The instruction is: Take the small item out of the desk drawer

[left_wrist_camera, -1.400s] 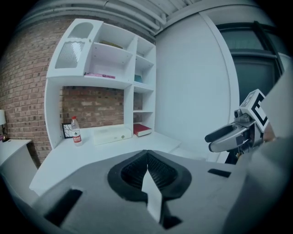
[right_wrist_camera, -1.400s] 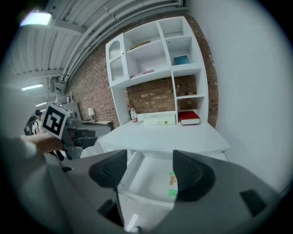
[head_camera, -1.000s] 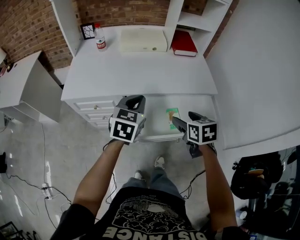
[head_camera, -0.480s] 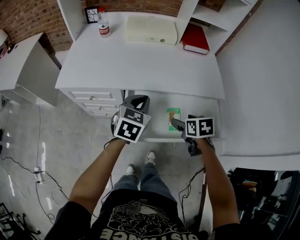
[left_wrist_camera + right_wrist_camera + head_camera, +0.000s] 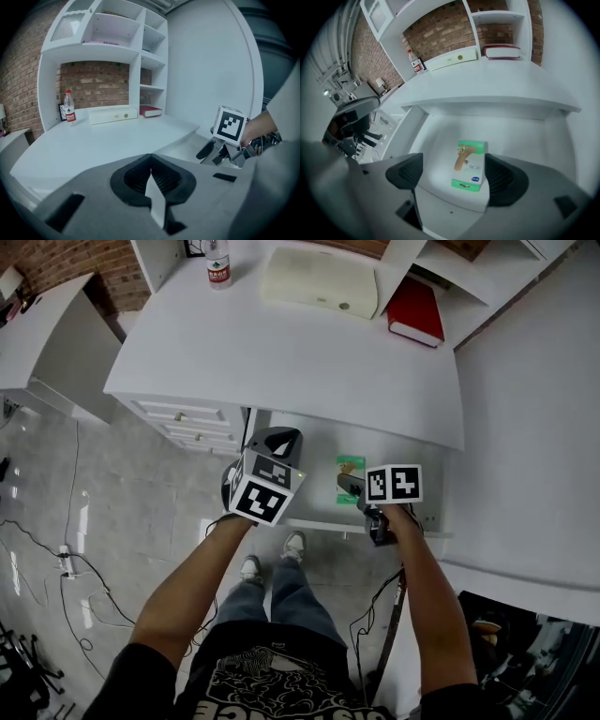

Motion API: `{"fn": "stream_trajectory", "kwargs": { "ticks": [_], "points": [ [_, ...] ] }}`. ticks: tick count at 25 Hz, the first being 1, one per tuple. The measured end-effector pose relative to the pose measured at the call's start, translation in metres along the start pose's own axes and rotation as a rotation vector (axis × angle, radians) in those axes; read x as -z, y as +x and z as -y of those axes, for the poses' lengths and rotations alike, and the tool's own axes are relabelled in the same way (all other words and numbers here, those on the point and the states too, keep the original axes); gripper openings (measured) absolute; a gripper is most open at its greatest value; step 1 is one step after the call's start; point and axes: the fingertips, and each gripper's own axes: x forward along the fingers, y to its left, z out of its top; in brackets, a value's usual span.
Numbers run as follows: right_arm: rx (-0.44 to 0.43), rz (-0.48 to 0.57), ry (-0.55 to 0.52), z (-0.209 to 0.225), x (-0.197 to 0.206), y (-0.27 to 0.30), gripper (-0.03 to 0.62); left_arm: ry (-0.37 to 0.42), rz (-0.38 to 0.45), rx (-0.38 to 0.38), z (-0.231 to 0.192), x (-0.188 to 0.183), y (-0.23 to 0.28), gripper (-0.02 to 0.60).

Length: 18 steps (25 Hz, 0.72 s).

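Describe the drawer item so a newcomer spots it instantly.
Find the white desk against the brick wall; its wide drawer is pulled open under the top. Lying flat inside is a small box, green-edged white with a tan picture, the drawer's only content.

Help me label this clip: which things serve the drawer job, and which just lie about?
Job: green box, open drawer, right gripper, its jaws opening with the box between them.
Lying about: water bottle, red book, cream case.

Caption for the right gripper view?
Right gripper, jaws opening, lines up on the green box in the open drawer; nothing gripped yet.
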Motion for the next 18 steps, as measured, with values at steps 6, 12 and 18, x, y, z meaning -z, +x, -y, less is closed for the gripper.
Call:
{"fn": "stream_trajectory", "kwargs": {
  "ticks": [6,12,18],
  "points": [
    [0.003,-0.062,0.014,0.016,0.004,0.032,0.422,-0.024,-0.029,-0.029,-0.007,0.014,0.012,0.008],
    [0.033,-0.117,0.009,0.028,0.013,0.057,0.431,-0.049,-0.068,-0.06,-0.013,0.032,0.017,0.008],
    [0.082,-0.147,0.019,0.039,0.02,0.075,0.443,-0.07,-0.083,-0.091,-0.021,0.037,0.021,0.008]
  ]
}}
